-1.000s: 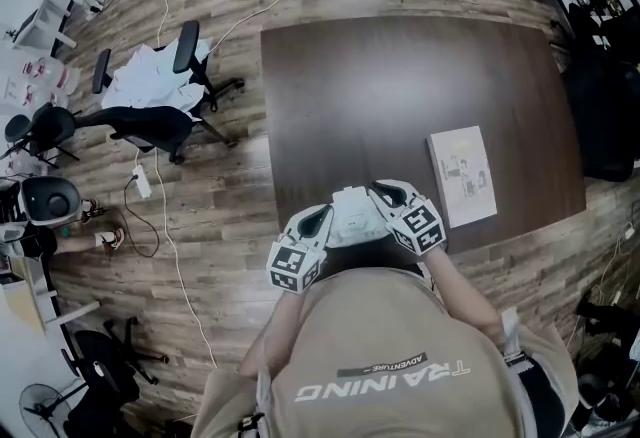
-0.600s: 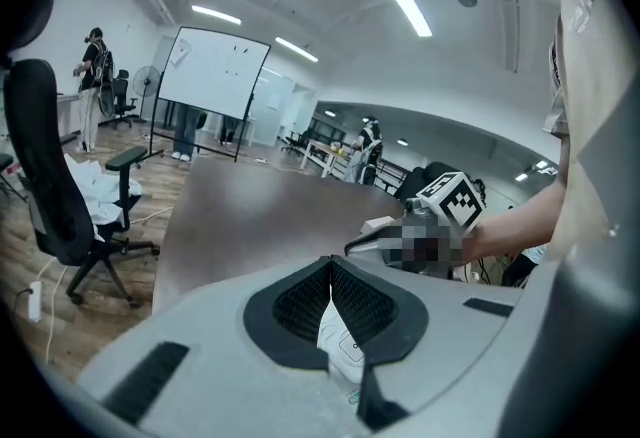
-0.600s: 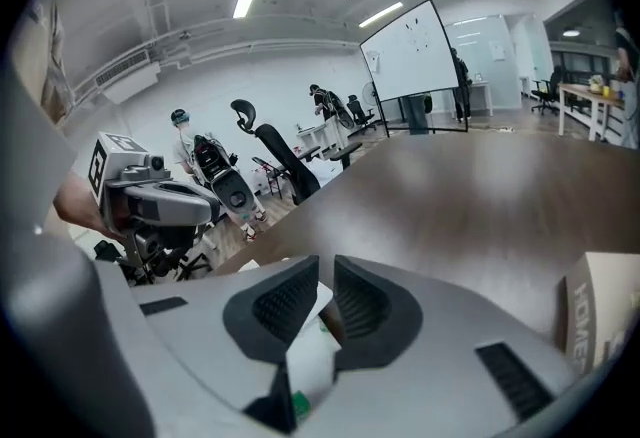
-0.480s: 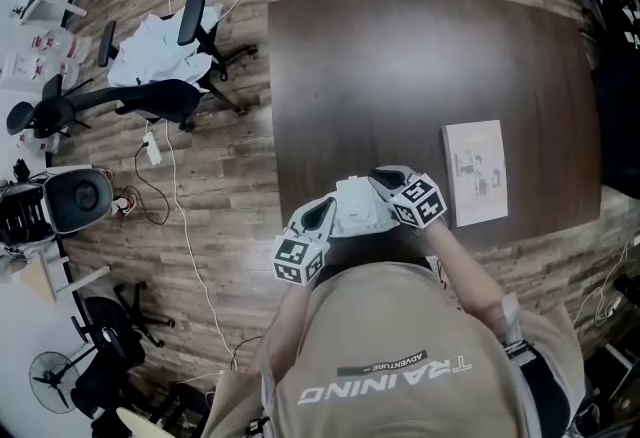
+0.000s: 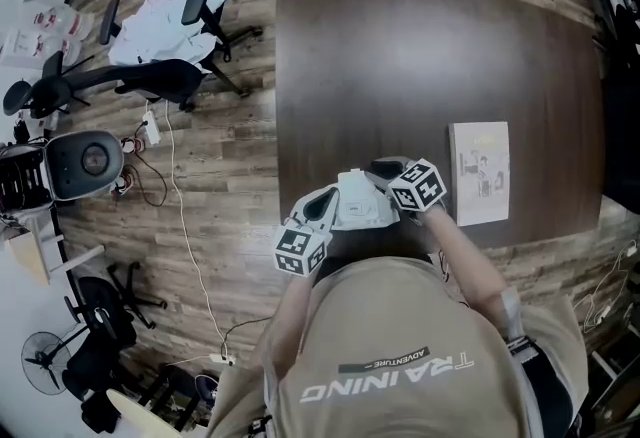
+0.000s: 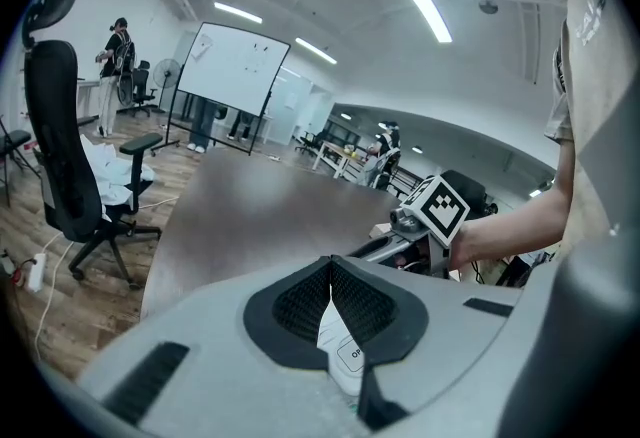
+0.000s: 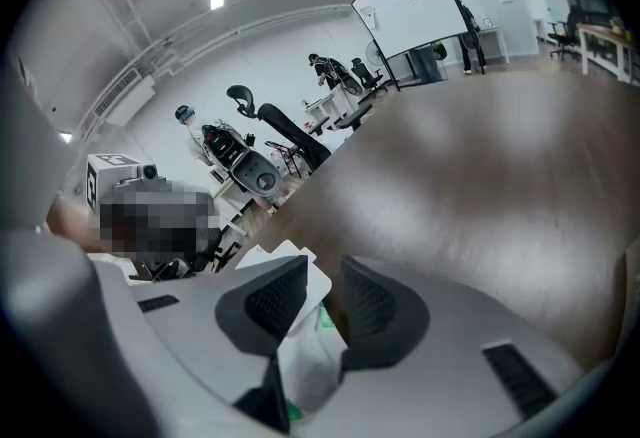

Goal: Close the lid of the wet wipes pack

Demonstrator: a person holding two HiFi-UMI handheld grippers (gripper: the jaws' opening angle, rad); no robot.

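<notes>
1. Wet wipes pack (image 5: pixel 358 209): held over the near edge of the dark table (image 5: pixel 400 66), between both grippers.
2. Left gripper (image 5: pixel 325 207): jaws pressed together on the pack's thin end.
3. Right gripper (image 5: pixel 380 180): jaws narrowly parted, clamping the pack's opposite white side.
4. Booklet (image 5: pixel 480 173): flat on the table, right of the pack.
</notes>
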